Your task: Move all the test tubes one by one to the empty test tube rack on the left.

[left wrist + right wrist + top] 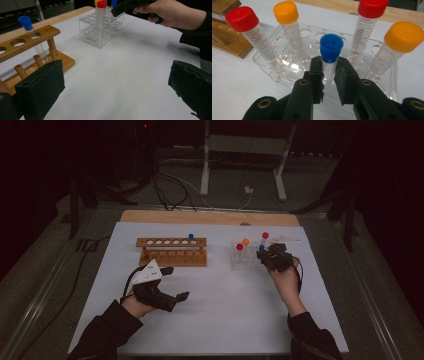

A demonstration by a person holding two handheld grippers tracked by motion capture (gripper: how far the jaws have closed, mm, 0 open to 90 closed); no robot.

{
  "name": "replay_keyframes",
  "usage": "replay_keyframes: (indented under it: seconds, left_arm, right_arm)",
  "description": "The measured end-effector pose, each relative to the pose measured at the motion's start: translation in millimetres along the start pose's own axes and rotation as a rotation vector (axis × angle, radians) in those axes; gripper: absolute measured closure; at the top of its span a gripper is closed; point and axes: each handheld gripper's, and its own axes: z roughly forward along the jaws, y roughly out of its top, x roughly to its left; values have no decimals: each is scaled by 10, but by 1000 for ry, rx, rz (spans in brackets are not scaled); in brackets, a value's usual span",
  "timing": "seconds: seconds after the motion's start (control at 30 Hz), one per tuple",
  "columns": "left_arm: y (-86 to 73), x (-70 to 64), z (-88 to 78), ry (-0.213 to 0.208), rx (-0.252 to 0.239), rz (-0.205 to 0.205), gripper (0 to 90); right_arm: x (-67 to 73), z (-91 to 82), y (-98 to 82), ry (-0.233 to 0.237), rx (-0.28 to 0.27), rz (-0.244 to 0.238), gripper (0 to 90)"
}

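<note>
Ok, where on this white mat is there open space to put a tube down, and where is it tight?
The white mat is bare in front of the wooden rack and clear rack, between the left gripper and the right gripper. It is crowded inside the clear rack, where capped tubes flank the blue-capped tube that the right gripper clamps.

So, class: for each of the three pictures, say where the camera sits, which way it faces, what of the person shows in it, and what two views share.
High view: above the person's side, facing forward and down on the table; both forearms, left claw, right claw.
Left gripper view: on the open left claw, facing the wooden rack and clear rack; other hand.
Right gripper view: on the right claw, shut on the blue-capped tube.
Shared: clear rack, red-capped tube.
</note>
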Motion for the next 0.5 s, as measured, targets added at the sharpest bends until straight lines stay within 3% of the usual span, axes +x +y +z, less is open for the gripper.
replay_keyframes:
  seconds: [0.27, 0.5]
  left_arm:
    - [-5, 7, -1, -1, 3, -1, 13]
    - [-8, 9, 8, -4, 4, -8, 13]
  right_arm:
    - [10, 2, 1, -4, -9, -21, 774]
    - [28, -93, 40, -18, -50, -36, 775]
